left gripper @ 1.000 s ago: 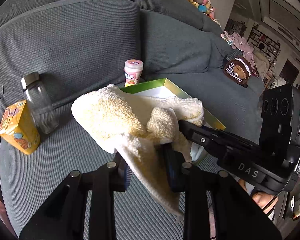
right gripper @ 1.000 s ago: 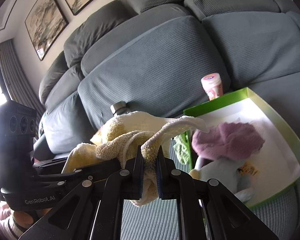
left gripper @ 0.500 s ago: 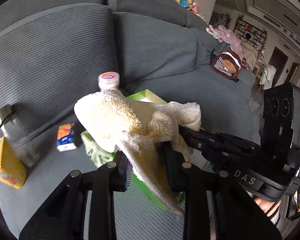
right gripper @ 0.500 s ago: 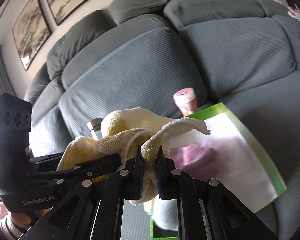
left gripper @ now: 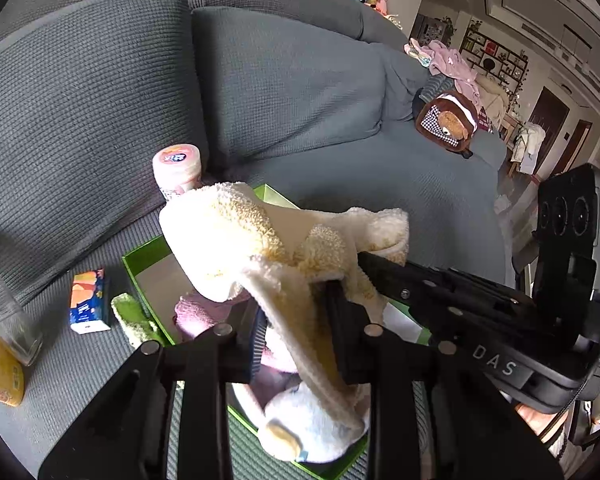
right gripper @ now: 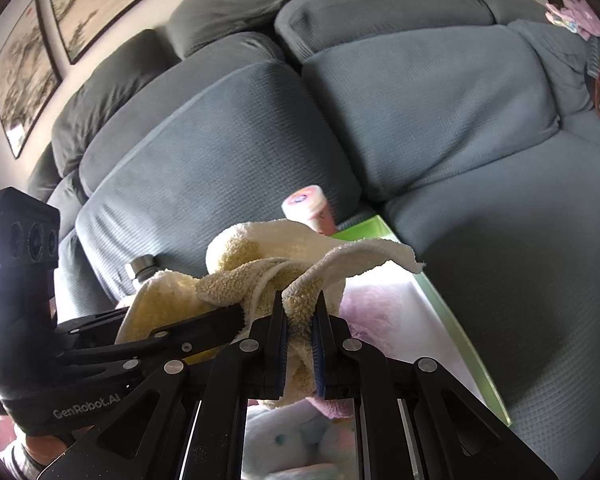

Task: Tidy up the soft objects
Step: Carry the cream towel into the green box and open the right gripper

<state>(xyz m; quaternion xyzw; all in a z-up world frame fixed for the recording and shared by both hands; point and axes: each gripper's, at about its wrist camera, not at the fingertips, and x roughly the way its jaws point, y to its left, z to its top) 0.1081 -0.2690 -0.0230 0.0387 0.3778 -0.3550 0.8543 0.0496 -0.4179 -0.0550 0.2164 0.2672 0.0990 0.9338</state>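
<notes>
The yellow towel (left gripper: 260,248) hung bunched between both grippers, directly above the green box (left gripper: 140,272) on the sofa (left gripper: 300,80). The right gripper (right gripper: 300,334) pinched a terry fold tight; the left gripper (left gripper: 296,316) held a draped edge, its jaws less closed. Below lay a purple cloth (left gripper: 204,312) and a white plush (left gripper: 308,428), so I judged the drop was straight down.
</notes>
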